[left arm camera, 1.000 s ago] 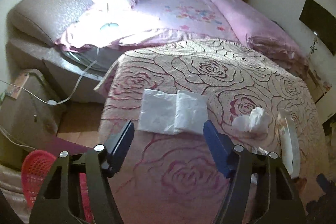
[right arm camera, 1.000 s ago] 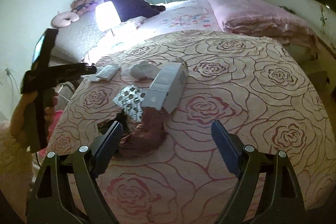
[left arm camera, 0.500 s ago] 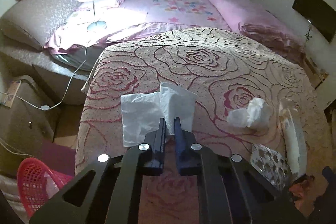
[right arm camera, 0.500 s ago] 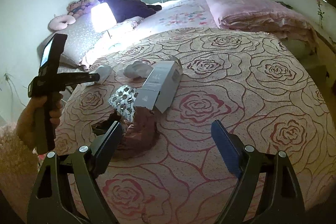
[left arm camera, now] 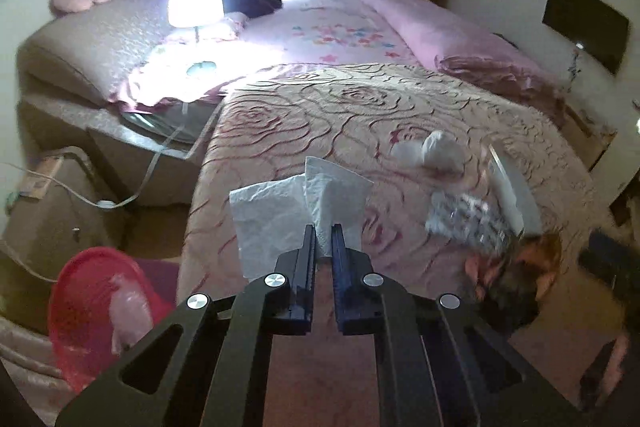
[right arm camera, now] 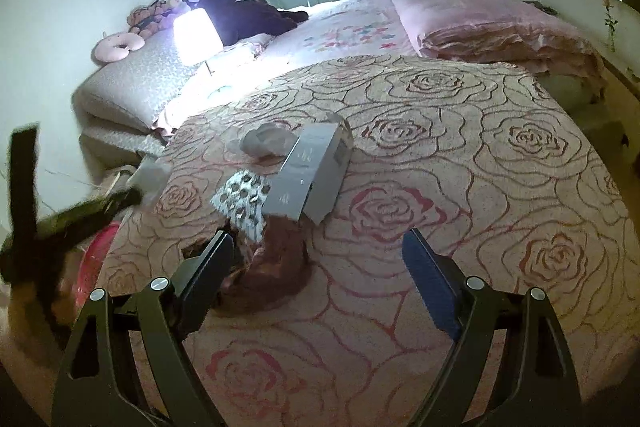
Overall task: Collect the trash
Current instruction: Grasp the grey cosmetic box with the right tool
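— Since a second ago, our left tool (left arm camera: 324,239) has clenched on the white tissue (left arm camera: 304,203), and we are carrying it lifted off the bed (left arm camera: 360,107), toward the edge above the red basket (left arm camera: 84,299).

— On the left wrist view, we are also seeing the crumpled tissue (left arm camera: 432,151), the patterned wrapper (left arm camera: 468,219) and the grey box (left arm camera: 512,195) lying on the bedspread to the right.

— Moving to the right wrist view, we are keeping our right tool (right arm camera: 316,267) released, its jaws standing wide with nothing between the pads, hovering over the bed.

— Just ahead of it, we are seeing the grey box, the patterned wrapper and a brown crumpled wrapper (right arm camera: 276,267) clustered together. Our left tool is showing blurred at the far left.
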Action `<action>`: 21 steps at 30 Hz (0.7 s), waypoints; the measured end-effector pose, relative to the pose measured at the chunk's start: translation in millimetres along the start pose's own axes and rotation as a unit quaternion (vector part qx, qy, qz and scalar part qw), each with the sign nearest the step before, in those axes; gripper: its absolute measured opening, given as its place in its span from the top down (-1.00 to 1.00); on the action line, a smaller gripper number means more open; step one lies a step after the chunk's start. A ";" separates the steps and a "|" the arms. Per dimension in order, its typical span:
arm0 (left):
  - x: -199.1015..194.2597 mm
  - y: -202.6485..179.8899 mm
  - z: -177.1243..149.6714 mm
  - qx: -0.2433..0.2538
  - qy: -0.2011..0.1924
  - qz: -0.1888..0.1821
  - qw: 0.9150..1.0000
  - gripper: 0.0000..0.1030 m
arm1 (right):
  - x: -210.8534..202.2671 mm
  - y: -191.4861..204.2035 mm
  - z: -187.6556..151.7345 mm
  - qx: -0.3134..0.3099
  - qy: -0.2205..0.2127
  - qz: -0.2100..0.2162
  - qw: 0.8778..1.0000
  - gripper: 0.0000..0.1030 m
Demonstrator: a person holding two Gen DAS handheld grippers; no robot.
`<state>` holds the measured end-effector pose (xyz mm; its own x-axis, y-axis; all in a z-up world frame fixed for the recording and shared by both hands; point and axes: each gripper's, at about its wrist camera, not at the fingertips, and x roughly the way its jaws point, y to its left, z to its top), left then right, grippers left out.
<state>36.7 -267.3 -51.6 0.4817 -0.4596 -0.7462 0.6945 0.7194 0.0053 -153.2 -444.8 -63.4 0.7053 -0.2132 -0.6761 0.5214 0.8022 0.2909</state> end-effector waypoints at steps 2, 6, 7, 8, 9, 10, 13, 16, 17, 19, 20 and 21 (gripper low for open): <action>-5.9 -1.8 -10.3 -0.001 -0.004 0.006 1.000 0.86 | 5.0 0.4 8.6 -0.002 -0.003 -0.008 1.000 -0.62; -10.0 1.6 -21.5 -0.018 0.000 -0.005 1.000 0.86 | 18.6 1.3 25.9 -0.007 -0.004 -0.019 1.000 -0.62; -10.2 2.1 -23.0 -0.019 0.000 -0.005 1.000 0.86 | 26.1 0.5 32.2 -0.003 0.001 -0.020 1.000 -0.62; -10.0 2.2 -24.6 -0.019 0.001 -0.004 1.000 0.86 | 30.8 -1.2 34.8 0.001 0.006 -0.019 1.000 -0.62; -10.0 2.1 -25.7 -0.018 0.002 -0.004 1.000 0.86 | 39.5 -3.0 39.4 0.010 0.018 -0.018 1.000 -0.62; -9.7 2.3 -26.5 -0.017 0.003 -0.003 1.000 0.86 | 46.1 -4.4 43.1 0.019 0.026 -0.014 0.999 -0.62; -9.4 4.2 -28.1 -0.021 0.005 -0.003 1.000 0.86 | 58.9 -3.6 49.1 0.027 0.036 -0.008 0.999 -0.62; -9.7 7.6 -29.9 -0.026 0.005 -0.004 1.000 0.86 | 68.9 2.7 52.5 0.020 0.041 -0.012 0.999 -0.58; -9.1 8.5 -30.6 -0.028 0.005 -0.004 1.000 0.86 | 72.7 4.7 53.1 0.015 0.045 -0.014 0.999 -0.53; -7.5 11.0 -31.2 -0.031 0.007 -0.004 0.999 0.86 | 81.1 9.6 51.9 0.003 0.056 -0.020 0.998 -0.45; -6.6 11.7 -31.6 -0.031 0.008 -0.004 0.999 0.86 | 85.7 11.1 51.9 -0.002 0.062 -0.024 0.998 -0.38; -5.7 12.8 -32.1 -0.033 0.009 -0.004 0.999 0.86 | 90.2 12.9 50.2 -0.008 0.068 -0.029 0.997 -0.34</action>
<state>25.7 -238.7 -68.7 0.4657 -0.4561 -0.7583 0.6615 0.7486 -0.0441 -58.8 -481.7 -86.6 0.6016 -0.1828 -0.7776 0.5505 0.8002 0.2378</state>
